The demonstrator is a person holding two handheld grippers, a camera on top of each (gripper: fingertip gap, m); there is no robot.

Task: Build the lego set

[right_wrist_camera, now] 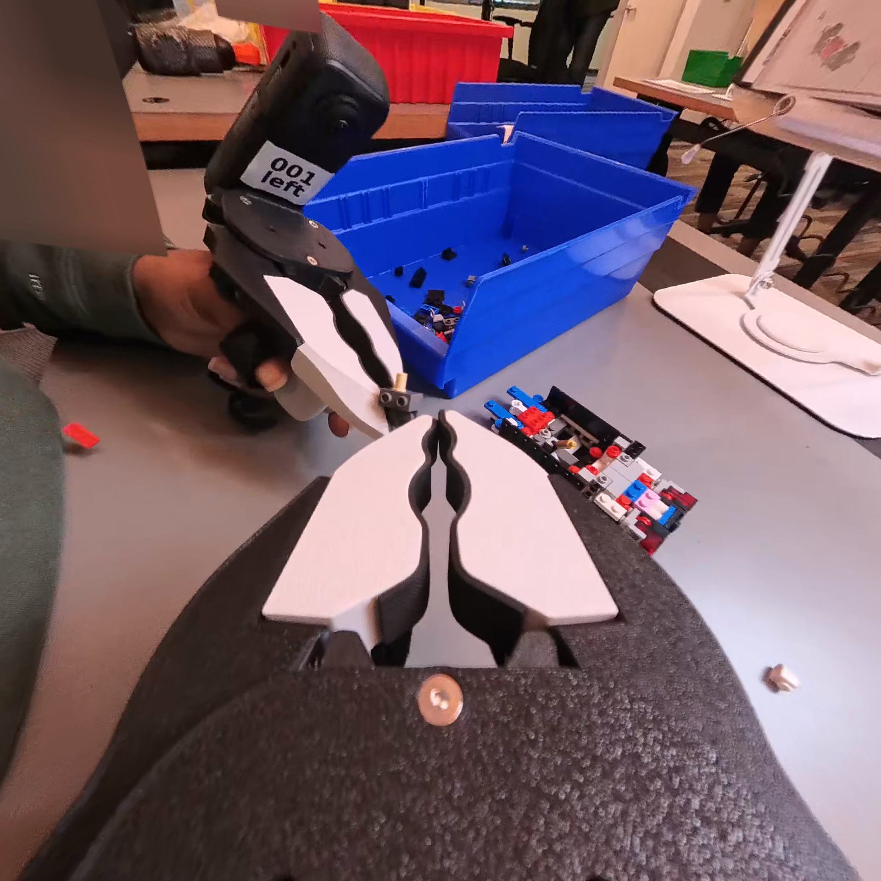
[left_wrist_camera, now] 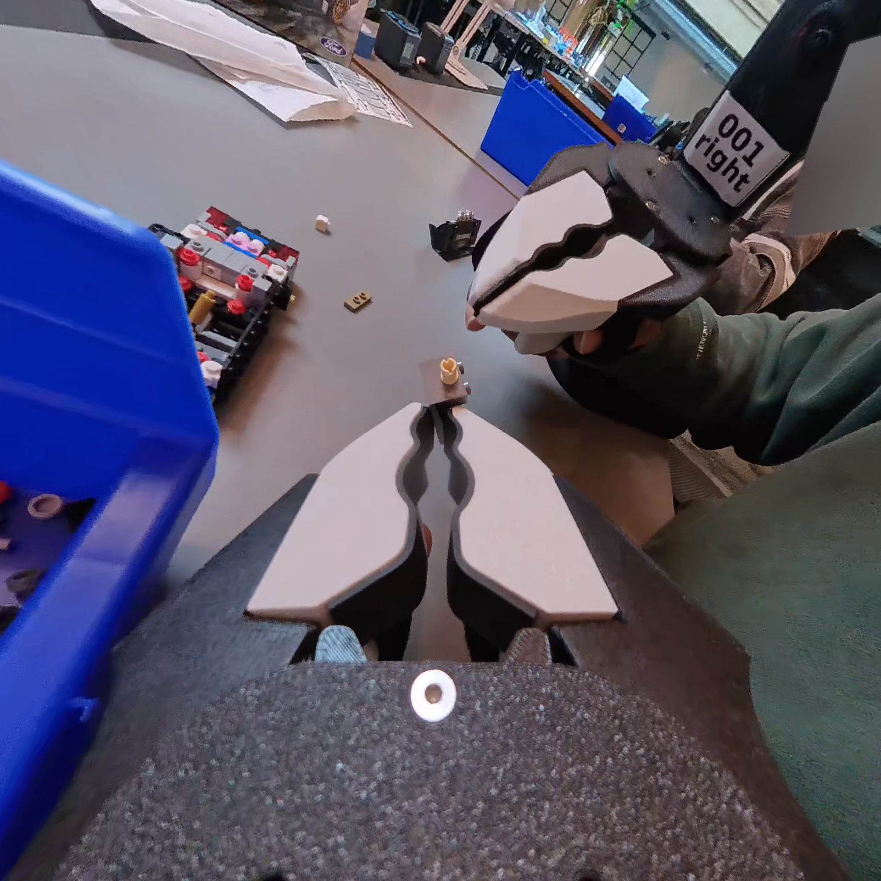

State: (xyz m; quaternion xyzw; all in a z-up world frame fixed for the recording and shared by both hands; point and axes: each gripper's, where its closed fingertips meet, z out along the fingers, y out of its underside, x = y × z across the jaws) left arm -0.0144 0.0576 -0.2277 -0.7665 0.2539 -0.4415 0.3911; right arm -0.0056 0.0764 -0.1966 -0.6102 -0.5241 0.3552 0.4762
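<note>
At the centre of my left wrist view, my left gripper [left_wrist_camera: 441, 410] is pinched closed on a small grey brick [left_wrist_camera: 441, 384] with a tan peg [left_wrist_camera: 448, 371] standing up from it, held clear above the grey table [left_wrist_camera: 333, 157]. My right gripper [left_wrist_camera: 476, 305] sits at the right of that frame, above and just beside the brick without touching it, its two white fingers [left_wrist_camera: 548, 219] drawn together with nothing between them. The half-built lego car [left_wrist_camera: 233, 281], a mix of black, grey, red, blue and pink pieces, lies on the table at mid-left, beside a blue bin [left_wrist_camera: 95, 362] that fills the left edge. A loose tan plate [left_wrist_camera: 357, 301], a small white piece [left_wrist_camera: 322, 223] and a black sub-assembly [left_wrist_camera: 455, 234] lie scattered beyond. In my right wrist view, the bin [right_wrist_camera: 548, 305] sits at upper centre holding loose bricks, the car [right_wrist_camera: 591, 465] lies right of centre, and a flat red piece [right_wrist_camera: 81, 435] rests at the left edge.
</note>
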